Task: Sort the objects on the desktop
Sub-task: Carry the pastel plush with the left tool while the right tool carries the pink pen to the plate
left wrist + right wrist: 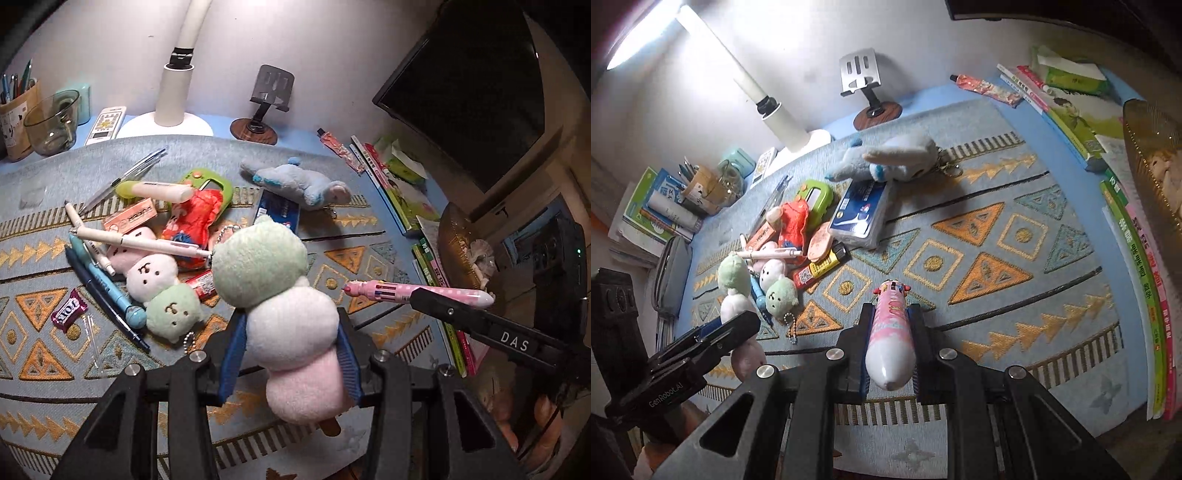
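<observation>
The left gripper [291,354] has its fingers clamped on a three-ball plush skewer [284,314], lifted clear of the pile [162,236] at the desk's left side. The right gripper [892,343] pinches a pink multicolour pen [891,332] narrowly (likely bound for separate groups).

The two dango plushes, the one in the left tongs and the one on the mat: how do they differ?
The held dango plush is clamped in the left tongs above the mat; the loose dango plush lies in the clutter. The held one shows its plain back, the loose one its faces. Both have green, white and pink balls.
</observation>
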`<state>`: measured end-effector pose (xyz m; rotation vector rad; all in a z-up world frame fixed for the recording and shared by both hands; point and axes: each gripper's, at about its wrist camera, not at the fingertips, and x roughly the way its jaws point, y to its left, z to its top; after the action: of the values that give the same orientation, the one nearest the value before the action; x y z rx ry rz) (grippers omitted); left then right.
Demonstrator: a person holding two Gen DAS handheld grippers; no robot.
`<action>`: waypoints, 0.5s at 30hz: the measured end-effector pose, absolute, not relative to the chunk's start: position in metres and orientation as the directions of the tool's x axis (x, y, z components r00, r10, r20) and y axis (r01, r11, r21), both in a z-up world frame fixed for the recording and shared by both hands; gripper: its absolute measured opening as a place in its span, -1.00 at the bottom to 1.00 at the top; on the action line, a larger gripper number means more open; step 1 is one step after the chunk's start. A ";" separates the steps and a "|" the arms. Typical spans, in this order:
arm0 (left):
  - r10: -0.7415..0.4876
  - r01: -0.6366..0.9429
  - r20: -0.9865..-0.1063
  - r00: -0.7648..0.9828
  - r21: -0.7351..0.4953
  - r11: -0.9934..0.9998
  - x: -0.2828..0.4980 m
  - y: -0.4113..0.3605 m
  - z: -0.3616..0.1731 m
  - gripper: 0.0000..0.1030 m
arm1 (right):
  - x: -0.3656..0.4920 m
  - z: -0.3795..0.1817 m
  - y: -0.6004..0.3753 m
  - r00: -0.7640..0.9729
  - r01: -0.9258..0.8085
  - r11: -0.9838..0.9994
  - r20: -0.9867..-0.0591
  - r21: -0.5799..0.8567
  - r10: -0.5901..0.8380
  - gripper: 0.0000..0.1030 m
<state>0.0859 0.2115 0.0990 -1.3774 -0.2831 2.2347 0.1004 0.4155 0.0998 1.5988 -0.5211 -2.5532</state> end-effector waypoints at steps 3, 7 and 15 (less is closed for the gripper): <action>0.529 -0.338 -0.764 -0.369 -0.420 -0.842 0.083 0.231 0.114 -0.19 | 0.103 0.117 0.430 -0.483 -0.100 -0.938 -0.840 0.333 -0.247 -0.65; 0.556 -0.390 -0.743 -0.373 -0.418 -0.821 0.078 0.265 0.137 -0.19 | 0.112 0.145 0.450 -0.551 -0.086 -0.944 -0.804 0.319 -0.222 -0.65; 0.630 -0.529 -0.688 -0.359 -0.406 -0.745 0.071 0.358 0.178 -0.19 | 0.136 0.204 0.513 -0.699 -0.116 -0.959 -0.708 0.257 -0.105 -0.65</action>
<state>0.0708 0.3580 0.1779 -1.1457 -0.1472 2.1279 0.1364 0.5125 0.2042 1.2213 -0.4482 -2.8657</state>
